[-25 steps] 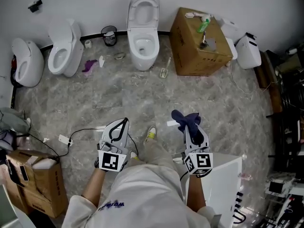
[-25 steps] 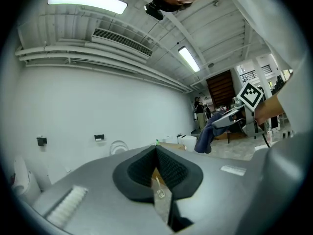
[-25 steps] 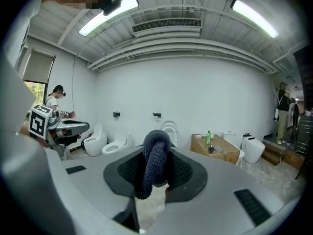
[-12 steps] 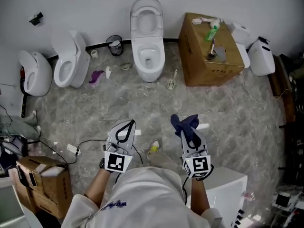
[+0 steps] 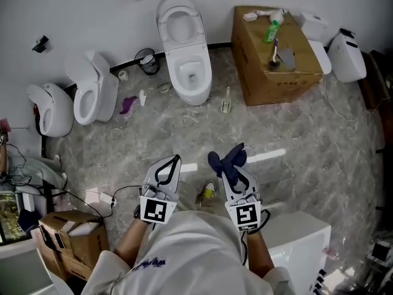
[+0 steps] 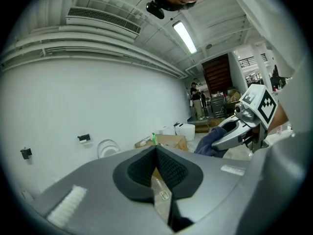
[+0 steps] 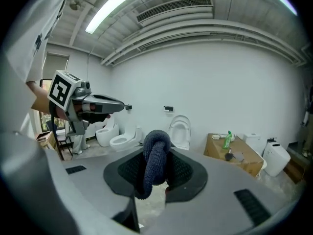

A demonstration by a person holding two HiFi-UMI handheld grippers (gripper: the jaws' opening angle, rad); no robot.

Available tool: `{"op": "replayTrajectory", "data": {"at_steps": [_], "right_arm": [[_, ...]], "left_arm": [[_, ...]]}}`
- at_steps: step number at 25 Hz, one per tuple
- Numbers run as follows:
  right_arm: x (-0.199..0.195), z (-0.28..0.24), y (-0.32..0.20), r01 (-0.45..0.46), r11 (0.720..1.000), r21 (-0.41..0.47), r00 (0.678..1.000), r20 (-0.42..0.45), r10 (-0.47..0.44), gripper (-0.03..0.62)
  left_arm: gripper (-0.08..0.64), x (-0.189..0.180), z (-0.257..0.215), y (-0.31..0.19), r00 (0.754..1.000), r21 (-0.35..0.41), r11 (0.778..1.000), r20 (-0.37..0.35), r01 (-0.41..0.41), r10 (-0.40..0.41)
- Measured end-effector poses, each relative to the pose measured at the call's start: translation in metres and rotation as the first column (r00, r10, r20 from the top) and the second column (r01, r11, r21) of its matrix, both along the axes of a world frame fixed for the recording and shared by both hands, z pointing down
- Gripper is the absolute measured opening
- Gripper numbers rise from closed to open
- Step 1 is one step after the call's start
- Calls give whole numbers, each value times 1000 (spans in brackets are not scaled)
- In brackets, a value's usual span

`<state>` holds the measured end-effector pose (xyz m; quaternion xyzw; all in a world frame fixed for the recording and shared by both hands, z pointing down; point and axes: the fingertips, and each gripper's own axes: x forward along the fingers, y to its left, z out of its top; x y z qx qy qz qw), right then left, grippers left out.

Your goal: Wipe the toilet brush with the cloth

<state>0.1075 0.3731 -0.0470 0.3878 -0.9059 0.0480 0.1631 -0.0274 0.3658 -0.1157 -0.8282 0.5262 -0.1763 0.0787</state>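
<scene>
Carrying a dark blue cloth [image 5: 225,158] in the right gripper [image 5: 236,174], jaws clamped on a bunched fold of it, with loose ends flopping past the tips. Holding the left gripper [image 5: 173,163] alongside, jaws pressed together on nothing. Standing well back from the wall, facing the middle toilet [image 5: 186,54] and a cardboard box [image 5: 276,60] to its right. Spotting what looks like the toilet brush [image 5: 226,101] lying on the stone-patterned floor [image 5: 295,128] just right of that toilet's base, well apart from both grippers; too small here to tell head from handle with certainty. Judging it light and stiff along a slim shaft, with a springy bristle end, and likely to skid or roll on the smooth floor if pushed by the cloth alone. Best taken with the empty left gripper on the handle, toward the end away from the bristles, leaving the shaft and head free for wiping. Treating the cloth as soft, limp and looped like terry: unlikely to slide out of the ribbed pads, yet apt to bunch, so better wrapped round the shaft and drawn along it than dabbed. Needing a lift clear of the floor first, for lack of anything to brace against.
</scene>
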Motion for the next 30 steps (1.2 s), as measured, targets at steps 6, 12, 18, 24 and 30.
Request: {"op": "replayTrajectory", "data": {"at_steps": [6, 12, 18, 24, 30], "right_arm": [[13, 3, -28, -51, 999, 10, 998, -26, 51, 103], [13, 10, -72, -112, 994, -8, 993, -38, 112, 103], [-10, 15, -127, -180, 983, -42, 983, -32, 179, 103], [-38, 8, -190, -214, 972, -95, 974, -99, 205, 103], [-44, 9, -244, -339, 932, -125, 941, -60, 334, 103]], "left_arm": [[0, 17, -4, -33, 998, 13, 999, 23, -52, 52], [0, 16, 11, -80, 995, -3, 995, -11, -99, 99], [0, -12, 23, -148, 991, 21, 994, -73, -107, 109], [0, -32, 42, -228, 985, -38, 991, -118, -130, 125], [0, -45, 85, -291, 966, -56, 973, -143, -224, 214]]}}
